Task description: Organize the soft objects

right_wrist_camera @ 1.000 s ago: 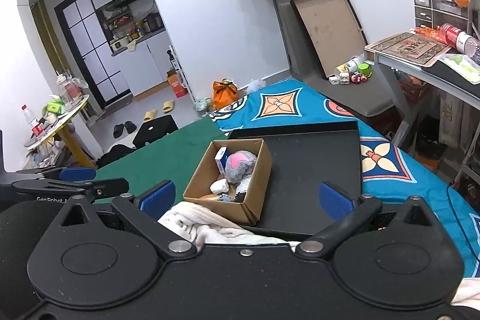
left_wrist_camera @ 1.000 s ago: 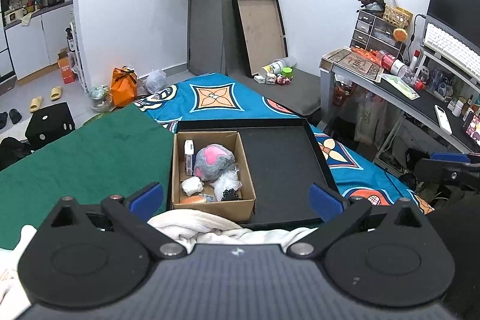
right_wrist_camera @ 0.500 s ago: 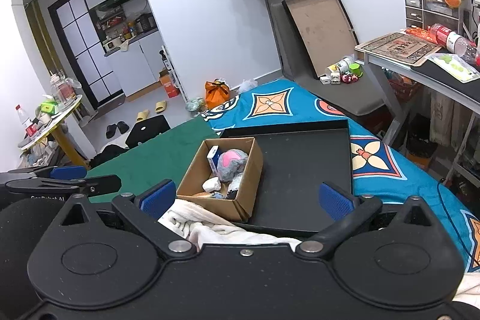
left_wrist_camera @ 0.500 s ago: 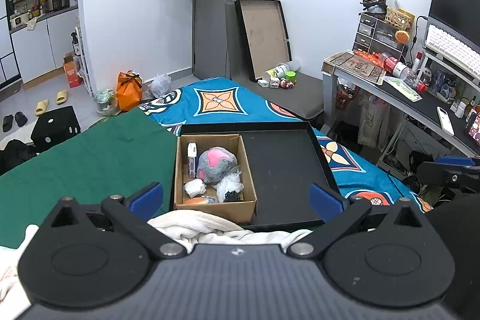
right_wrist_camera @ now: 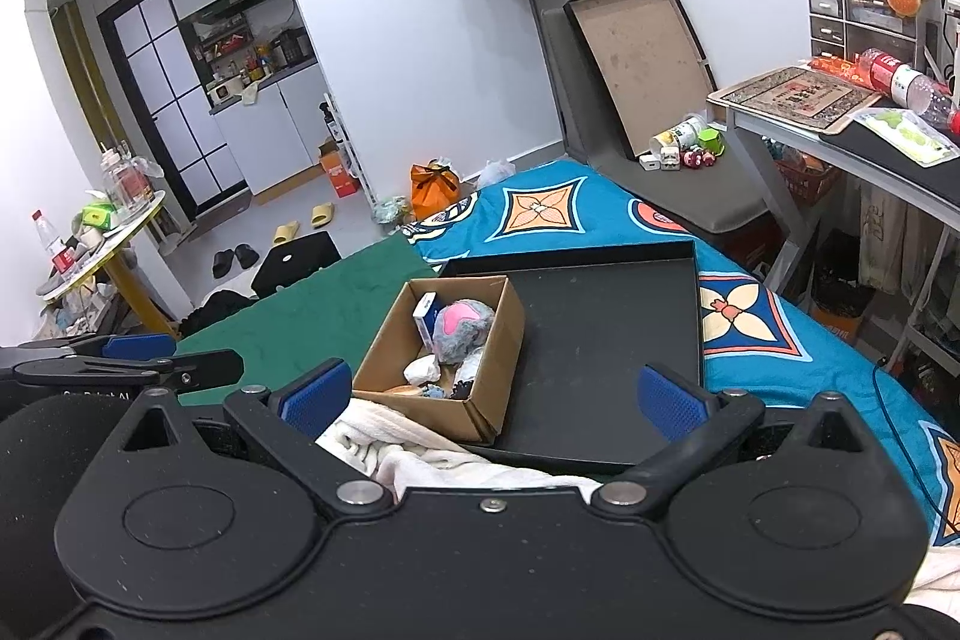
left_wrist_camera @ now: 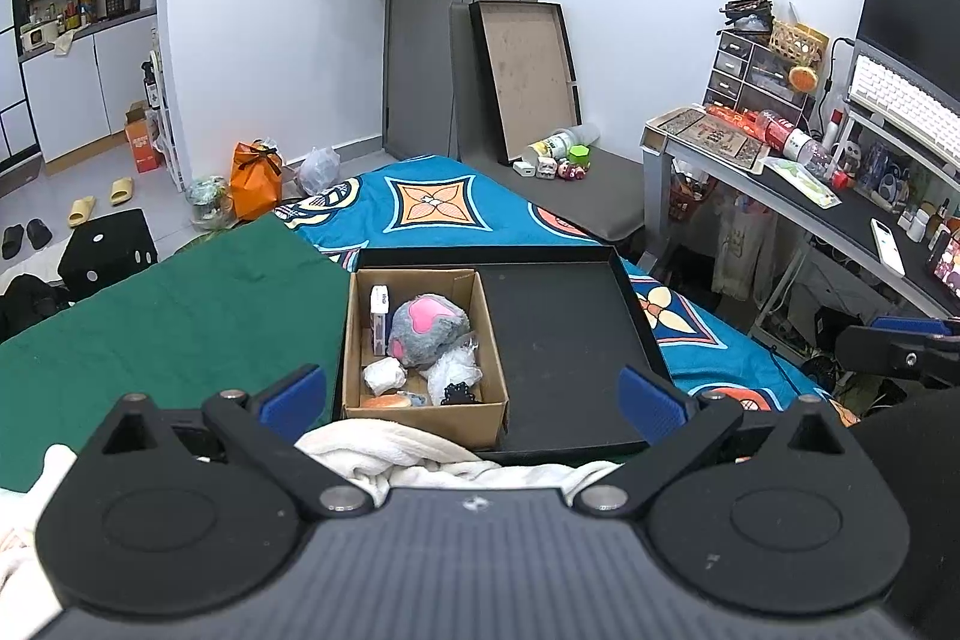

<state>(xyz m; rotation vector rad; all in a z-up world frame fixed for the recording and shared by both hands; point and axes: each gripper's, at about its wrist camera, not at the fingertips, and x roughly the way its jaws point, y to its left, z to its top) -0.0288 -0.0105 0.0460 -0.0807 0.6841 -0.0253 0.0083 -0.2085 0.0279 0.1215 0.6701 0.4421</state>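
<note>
Now, left tongs: spread wide, holding nothing.
Right tongs: also wide apart, nothing between.
Cardboard box: inside black tray on bed; contains grey-pink plush.
White cloth: just below both tongs, perhaps a towel.

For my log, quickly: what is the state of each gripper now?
Left gripper: open, holding nothing.
Right gripper: open, holding nothing.
</note>
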